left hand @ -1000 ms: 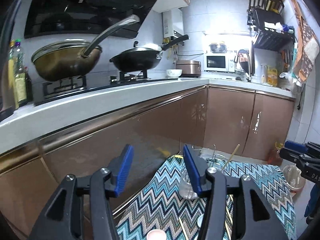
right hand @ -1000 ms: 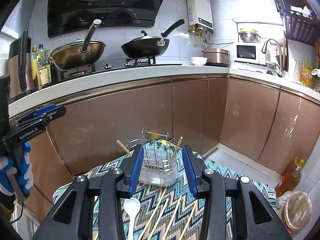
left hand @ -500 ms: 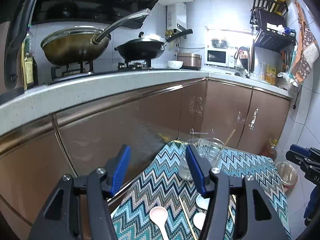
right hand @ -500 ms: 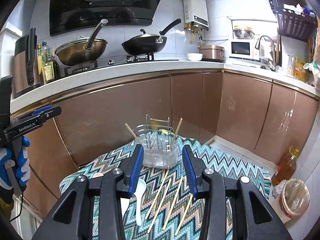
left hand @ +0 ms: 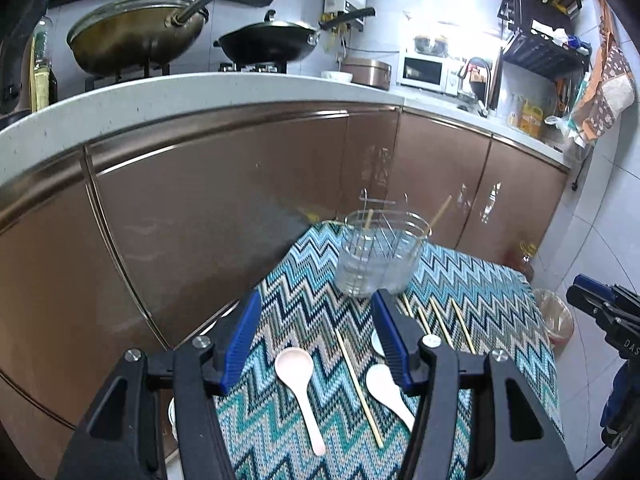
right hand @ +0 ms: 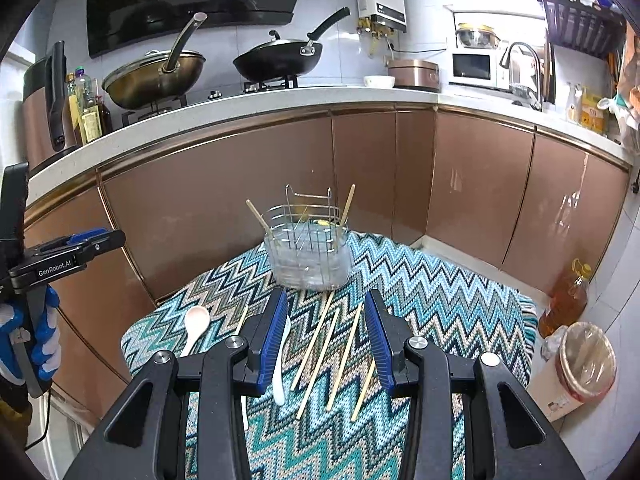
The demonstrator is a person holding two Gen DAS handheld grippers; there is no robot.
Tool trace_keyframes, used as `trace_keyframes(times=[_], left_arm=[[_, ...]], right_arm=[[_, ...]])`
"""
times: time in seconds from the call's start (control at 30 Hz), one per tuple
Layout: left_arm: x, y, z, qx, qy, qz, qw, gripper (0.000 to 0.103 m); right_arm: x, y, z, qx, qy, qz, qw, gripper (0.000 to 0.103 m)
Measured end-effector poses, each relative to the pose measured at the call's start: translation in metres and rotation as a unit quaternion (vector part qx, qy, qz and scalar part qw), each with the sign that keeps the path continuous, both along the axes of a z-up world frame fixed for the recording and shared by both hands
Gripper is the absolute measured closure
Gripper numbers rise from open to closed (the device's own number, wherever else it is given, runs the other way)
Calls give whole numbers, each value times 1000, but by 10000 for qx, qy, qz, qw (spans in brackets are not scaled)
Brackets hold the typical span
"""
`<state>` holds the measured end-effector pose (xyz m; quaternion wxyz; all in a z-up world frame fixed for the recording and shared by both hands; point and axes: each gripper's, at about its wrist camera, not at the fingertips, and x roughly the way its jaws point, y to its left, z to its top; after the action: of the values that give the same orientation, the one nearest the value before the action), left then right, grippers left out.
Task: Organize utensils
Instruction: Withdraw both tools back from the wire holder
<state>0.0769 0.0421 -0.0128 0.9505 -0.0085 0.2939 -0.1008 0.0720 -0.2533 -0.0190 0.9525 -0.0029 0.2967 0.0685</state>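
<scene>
A clear utensil holder [left hand: 378, 254] with a wire rack stands at the far end of a zigzag-patterned table [left hand: 492, 300]; two chopsticks lean in it. It also shows in the right wrist view [right hand: 309, 250]. A pink spoon [left hand: 298, 380], a white spoon [left hand: 386, 388] and several loose chopsticks [left hand: 358, 378] lie on the cloth. My left gripper [left hand: 316, 320] is open and empty above the spoons. My right gripper [right hand: 325, 316] is open and empty above several chopsticks [right hand: 320, 344] and a white spoon [right hand: 281, 360]. The pink spoon [right hand: 196, 326] lies to its left.
Brown kitchen cabinets [right hand: 224, 204] stand just behind the table, with a counter, pans and a stove above. An oil bottle [right hand: 568, 296] and a lined bin [right hand: 580, 364] sit on the floor to the right. The table's left edge [right hand: 136, 336] is near.
Both grippers have tilted down and pulled back, so more of the table, the spoons and the chopsticks has come into view. Both stay open.
</scene>
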Motion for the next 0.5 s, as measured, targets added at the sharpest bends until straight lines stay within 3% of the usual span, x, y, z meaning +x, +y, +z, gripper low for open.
trace_keyframes(times=[0.5], left_arm=[[-12, -5, -7, 48, 209, -213, 9995, 48]], right_arm=[[-15, -2, -4, 36, 66, 8, 10000, 63]])
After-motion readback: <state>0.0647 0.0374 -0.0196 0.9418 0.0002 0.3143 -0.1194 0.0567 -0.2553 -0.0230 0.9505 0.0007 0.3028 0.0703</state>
